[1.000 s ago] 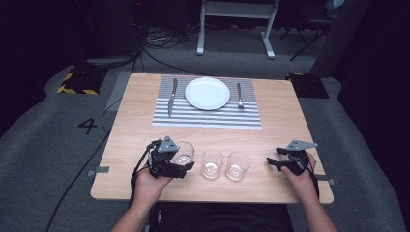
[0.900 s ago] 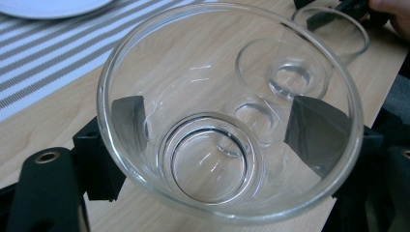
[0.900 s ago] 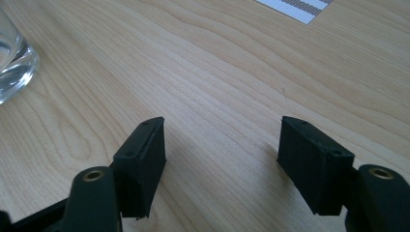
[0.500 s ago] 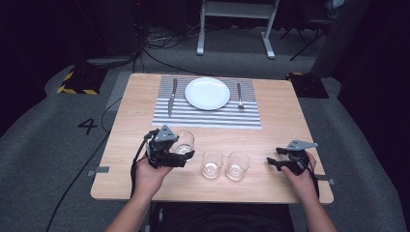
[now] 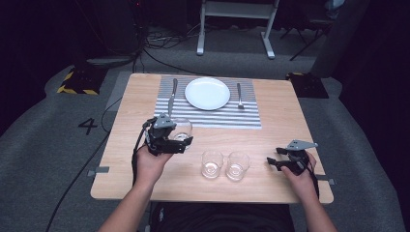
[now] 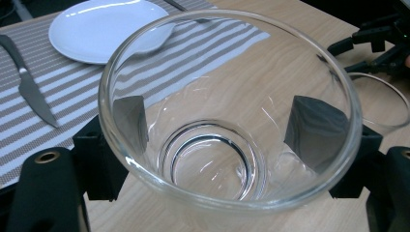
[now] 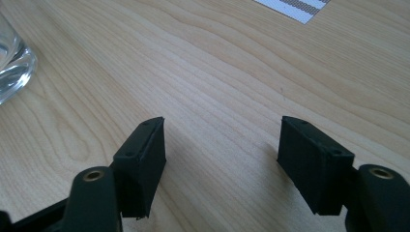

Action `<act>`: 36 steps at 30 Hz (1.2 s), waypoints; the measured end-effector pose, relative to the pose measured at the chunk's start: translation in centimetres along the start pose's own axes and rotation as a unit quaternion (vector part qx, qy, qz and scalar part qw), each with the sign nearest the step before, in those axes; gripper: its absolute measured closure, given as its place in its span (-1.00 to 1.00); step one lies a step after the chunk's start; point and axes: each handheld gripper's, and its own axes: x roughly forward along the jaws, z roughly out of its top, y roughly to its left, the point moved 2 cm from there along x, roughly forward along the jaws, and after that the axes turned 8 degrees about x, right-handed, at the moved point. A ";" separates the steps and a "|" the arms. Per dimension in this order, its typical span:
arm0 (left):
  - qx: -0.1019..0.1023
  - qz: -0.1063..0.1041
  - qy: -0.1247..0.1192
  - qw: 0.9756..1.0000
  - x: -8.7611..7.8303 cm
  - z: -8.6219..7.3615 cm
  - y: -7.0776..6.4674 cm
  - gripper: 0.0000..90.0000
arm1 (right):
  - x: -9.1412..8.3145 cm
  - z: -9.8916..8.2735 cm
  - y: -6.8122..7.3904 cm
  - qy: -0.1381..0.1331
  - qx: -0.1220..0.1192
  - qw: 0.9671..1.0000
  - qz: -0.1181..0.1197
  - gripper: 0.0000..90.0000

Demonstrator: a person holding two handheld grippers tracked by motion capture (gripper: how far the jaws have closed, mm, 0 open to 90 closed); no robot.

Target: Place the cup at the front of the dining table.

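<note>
My left gripper (image 5: 186, 139) is shut on a clear drinking glass (image 5: 182, 129), held just above the wood near the striped placemat's front edge. In the left gripper view the glass (image 6: 227, 121) stands upright between both black pads, its rim wide toward the camera. Two more clear glasses (image 5: 212, 163) (image 5: 237, 165) stand side by side near the table's front. My right gripper (image 5: 270, 161) rests at the front right, open, with bare wood between its fingers (image 7: 145, 164). One glass base (image 7: 12, 63) shows at the left edge of the right gripper view.
A grey striped placemat (image 5: 212, 116) at the table's far middle carries a white plate (image 5: 207, 93), a knife (image 5: 172, 96) on its left and a fork (image 5: 239, 95) on its right. The wooden table (image 5: 290, 111) ends close behind the right hand. Dark floor with cables surrounds it.
My left gripper has lifted the glass and carried it away from the other two glasses toward the placemat. The right gripper has stayed put.
</note>
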 end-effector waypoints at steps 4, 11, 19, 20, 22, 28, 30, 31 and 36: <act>-0.009 0.005 -0.006 1.000 0.4 0.5 0.7 -0.55 | 0.0 0.0 0.0 -0.001 -0.001 1.000 0.000 -0.24; -0.021 0.011 -0.006 1.000 1.1 1.2 2.0 -0.55 | 0.0 0.0 0.0 0.000 -0.001 1.000 0.000 -0.24; -0.043 0.027 0.004 0.999 2.9 1.8 4.0 -0.55 | 0.0 0.0 0.0 0.000 0.000 1.000 0.000 -0.24; -0.043 0.027 0.004 0.999 2.9 1.8 4.0 -0.55 | 0.0 0.0 0.0 0.000 0.000 1.000 0.000 -0.24; -0.047 0.032 0.006 0.998 3.2 1.9 4.5 -0.55 | 0.0 0.0 0.0 0.000 -0.001 1.000 0.000 -0.24; -0.055 0.032 0.012 0.998 4.1 2.3 6.2 -0.55 | 0.0 0.0 0.0 0.000 0.000 1.000 0.001 -0.24; -0.059 0.030 0.019 0.998 4.4 2.5 6.7 -0.55 | 0.0 0.0 0.0 -0.001 -0.002 1.000 0.000 -0.24; -0.058 0.030 0.022 0.998 4.5 2.6 7.0 -0.55 | 0.0 0.0 0.0 -0.001 -0.002 1.000 0.000 -0.24; -0.052 0.035 0.045 0.997 5.2 3.1 7.7 -0.55 | 0.0 0.0 0.0 -0.001 -0.001 1.000 0.000 -0.24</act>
